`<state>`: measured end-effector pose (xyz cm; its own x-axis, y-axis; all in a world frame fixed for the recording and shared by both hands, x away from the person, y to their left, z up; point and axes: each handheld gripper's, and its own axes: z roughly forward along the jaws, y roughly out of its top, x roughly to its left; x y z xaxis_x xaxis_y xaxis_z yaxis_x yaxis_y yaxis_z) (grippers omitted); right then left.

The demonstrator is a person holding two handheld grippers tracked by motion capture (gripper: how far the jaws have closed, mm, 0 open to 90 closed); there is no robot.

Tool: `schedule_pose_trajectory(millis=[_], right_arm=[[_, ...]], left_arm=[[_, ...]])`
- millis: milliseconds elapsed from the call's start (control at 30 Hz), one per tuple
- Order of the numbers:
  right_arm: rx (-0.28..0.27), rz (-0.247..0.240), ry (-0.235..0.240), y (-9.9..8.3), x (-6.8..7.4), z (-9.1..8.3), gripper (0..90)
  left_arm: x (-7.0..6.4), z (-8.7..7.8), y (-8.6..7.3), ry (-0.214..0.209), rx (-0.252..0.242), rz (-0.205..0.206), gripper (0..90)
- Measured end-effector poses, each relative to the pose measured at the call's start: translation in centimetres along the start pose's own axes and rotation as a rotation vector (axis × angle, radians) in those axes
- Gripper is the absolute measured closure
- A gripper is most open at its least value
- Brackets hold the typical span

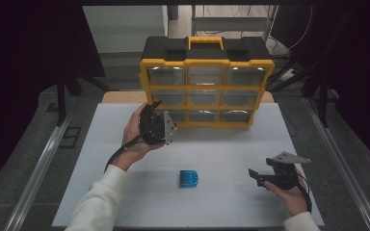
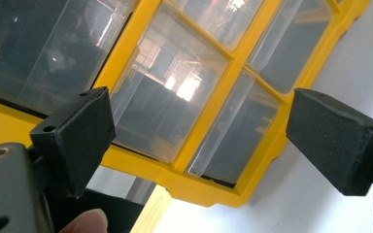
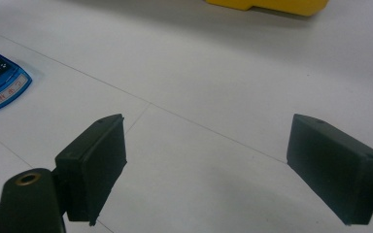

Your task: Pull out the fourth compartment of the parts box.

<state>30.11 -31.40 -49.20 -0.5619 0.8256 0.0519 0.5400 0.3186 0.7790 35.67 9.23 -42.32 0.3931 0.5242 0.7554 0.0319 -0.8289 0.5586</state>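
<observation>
High view: yellow-and-black plastic organiser [image 1: 206, 82] with clear drawers, upright at 12 o'clock on white table [image 1: 125, 144]. Flat blue rounded card [image 1: 189, 178] at centre. Left gripper [image 1: 155, 107], jaws spread, just before lower-left drawer. Right gripper [image 1: 254, 176], released, at 3 o'clock of card, apart.

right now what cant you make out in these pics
- Drawer contents of the yellow organizer: high view too small and dim; in the left gripper view, glare on the clear drawer fronts hides the insides.
- Print on the blue case: too small in the high view; cut by the left edge in the right gripper view, red characters blurred.
- Right tongs: tips tiny and dark in the high view.
</observation>
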Motion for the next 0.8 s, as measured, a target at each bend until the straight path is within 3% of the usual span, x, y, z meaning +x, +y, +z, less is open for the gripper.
schedule_pose_trajectory(millis=[67, 167, 200, 300, 467, 800], right_arm=[[0.0, -0.001, 0.001, 0.0, 0.0, 0.0, 14.8], [-0.001, 0.001, 0.0, 0.0, 0.0, 0.0, 14.8], [0.0, -0.001, 0.0, 0.0, 0.0, 0.0, 14.8], [0.003, 0.0, 0.002, 0.0, 0.0, 0.0, 14.8], [0.002, 0.001, 0.002, 0.0, 0.0, 0.0, 14.8], [0.0, 0.0, 0.005, 0.0, 0.0, 0.0, 14.7]], left_arm=[[0.0, 0.2, 0.0, 0.003, -0.016, -0.018, 11.2], [0.3, 0.3, 0.0, 0.004, 0.012, 0.009, 11.2], [0.2, 0.5, -0.1, 0.006, -0.008, -0.016, 11.2], [0.3, 0.7, 0.0, 0.009, -0.007, -0.018, 11.2], [0.6, 0.9, 0.1, 0.005, 0.018, 0.009, 11.2], [0.7, 1.5, 0.1, 0.018, 0.019, 0.013, 11.3]])
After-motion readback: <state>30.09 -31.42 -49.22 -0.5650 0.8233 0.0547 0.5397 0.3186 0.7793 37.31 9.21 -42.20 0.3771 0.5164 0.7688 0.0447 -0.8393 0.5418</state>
